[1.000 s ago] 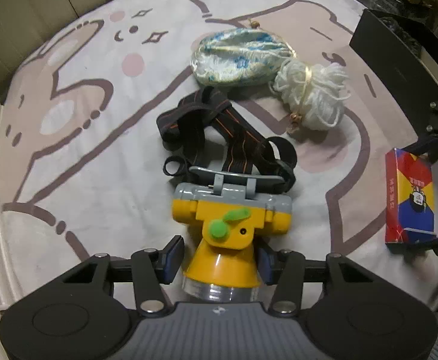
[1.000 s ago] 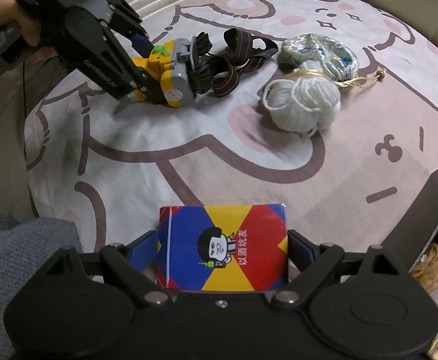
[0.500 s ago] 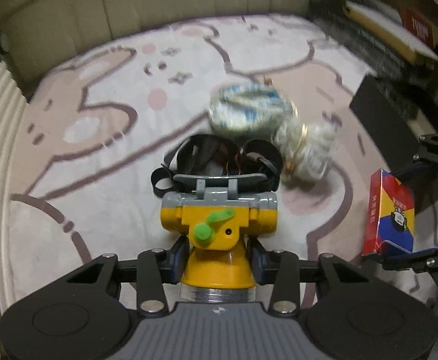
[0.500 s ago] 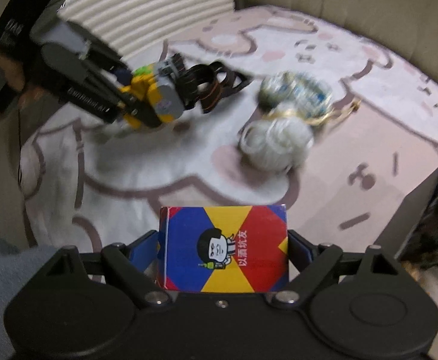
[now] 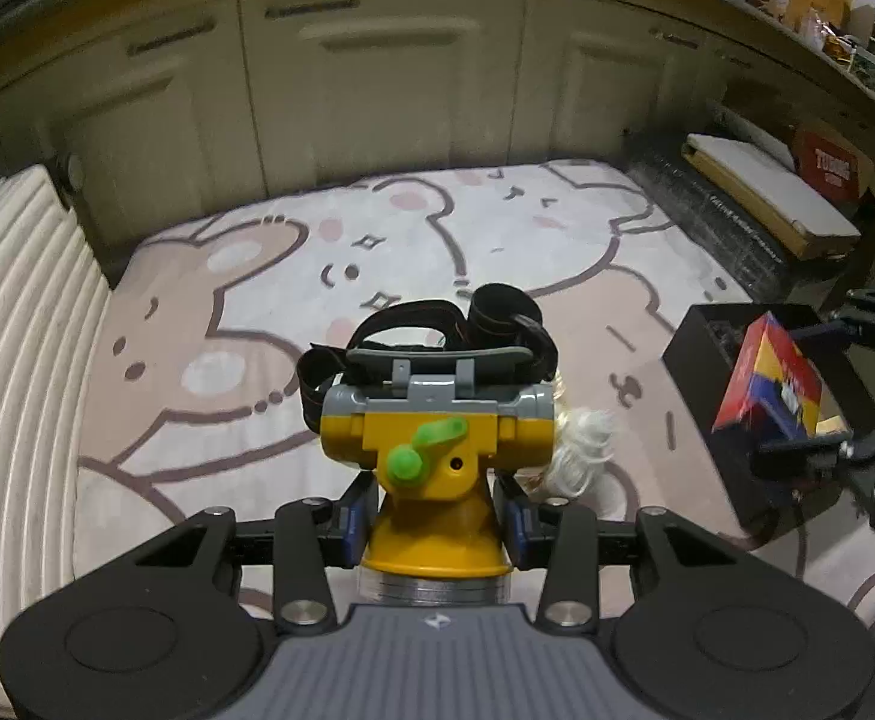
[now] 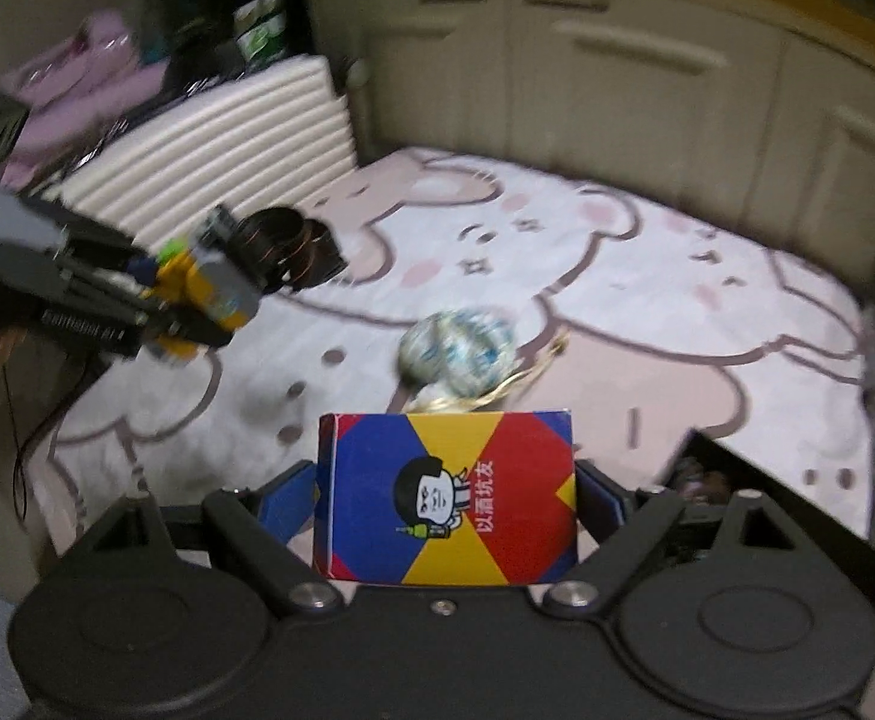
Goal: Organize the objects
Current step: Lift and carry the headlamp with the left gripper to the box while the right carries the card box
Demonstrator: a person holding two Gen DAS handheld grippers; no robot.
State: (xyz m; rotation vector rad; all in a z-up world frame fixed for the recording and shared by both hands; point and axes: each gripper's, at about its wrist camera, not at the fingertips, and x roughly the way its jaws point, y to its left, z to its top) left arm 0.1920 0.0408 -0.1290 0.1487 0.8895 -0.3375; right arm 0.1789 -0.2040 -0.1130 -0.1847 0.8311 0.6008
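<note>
My left gripper (image 5: 434, 519) is shut on a yellow and grey headlamp (image 5: 434, 444) with black straps and holds it in the air above the bear-print blanket (image 5: 257, 276). It also shows in the right wrist view (image 6: 209, 294). My right gripper (image 6: 446, 501) is shut on a red, blue and yellow card box (image 6: 443, 498), held up over the rim of a black bin (image 5: 713, 354). The box also shows in the left wrist view (image 5: 767, 384). A blue-patterned pouch (image 6: 458, 351) and a white yarn bundle (image 5: 581, 450) lie on the blanket.
Cream cabinet doors (image 5: 389, 72) stand behind the blanket. A ribbed white cushion (image 5: 11, 372) lies on the left. Shelves with boxes (image 5: 767, 198) are on the right. The black bin's opening (image 6: 701, 480) is by the right gripper.
Both grippers have lifted and tilted up. The headlamp left the blanket with its straps hanging. The card box has risen toward the black bin.
</note>
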